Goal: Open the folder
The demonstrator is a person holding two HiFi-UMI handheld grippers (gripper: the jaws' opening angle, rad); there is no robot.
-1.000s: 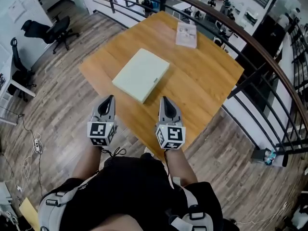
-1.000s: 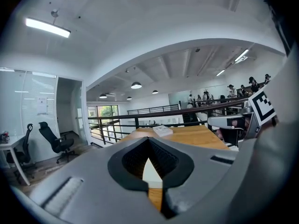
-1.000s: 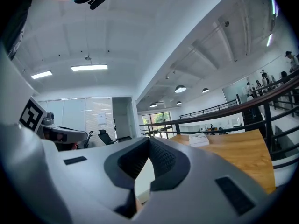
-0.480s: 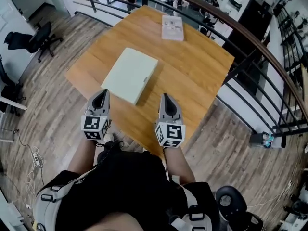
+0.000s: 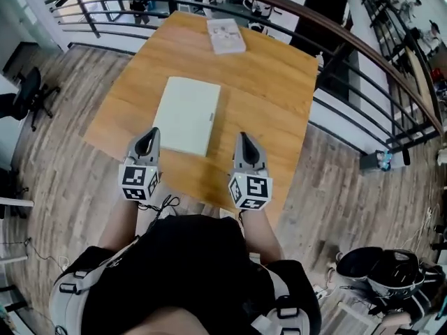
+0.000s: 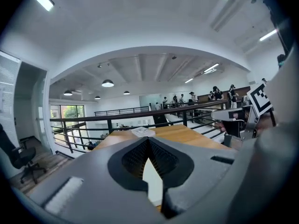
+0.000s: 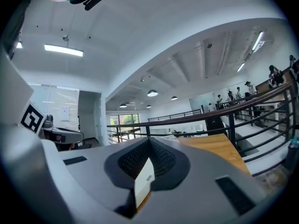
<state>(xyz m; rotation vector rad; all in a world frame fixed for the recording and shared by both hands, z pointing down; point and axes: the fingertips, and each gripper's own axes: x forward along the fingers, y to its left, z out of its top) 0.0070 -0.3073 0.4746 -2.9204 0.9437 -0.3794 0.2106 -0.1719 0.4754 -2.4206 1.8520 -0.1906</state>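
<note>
A closed pale green folder (image 5: 185, 114) lies flat on the wooden table (image 5: 272, 82), its long side running away from me. My left gripper (image 5: 149, 139) is shut and empty, with its tip just short of the folder's near left corner. Level with it and to the folder's right, my right gripper (image 5: 244, 142) hovers over the table's near edge, also shut and empty. In the left gripper view the jaws (image 6: 148, 141) meet at the tips and the folder (image 6: 152, 181) shows pale beyond them. The right gripper view shows its jaws (image 7: 149, 141) meeting, with the folder's edge (image 7: 144, 183) behind.
A white booklet (image 5: 225, 35) lies at the table's far edge. A dark metal railing (image 5: 335, 54) curves round the table's far and right sides. An office chair (image 5: 28, 93) stands on the wood floor at left, a black bag (image 5: 384, 271) at lower right.
The view has swung round the table, so the folder now lies squarer in front of me. Both grippers stay shut by the near edge; the left one has shifted along it.
</note>
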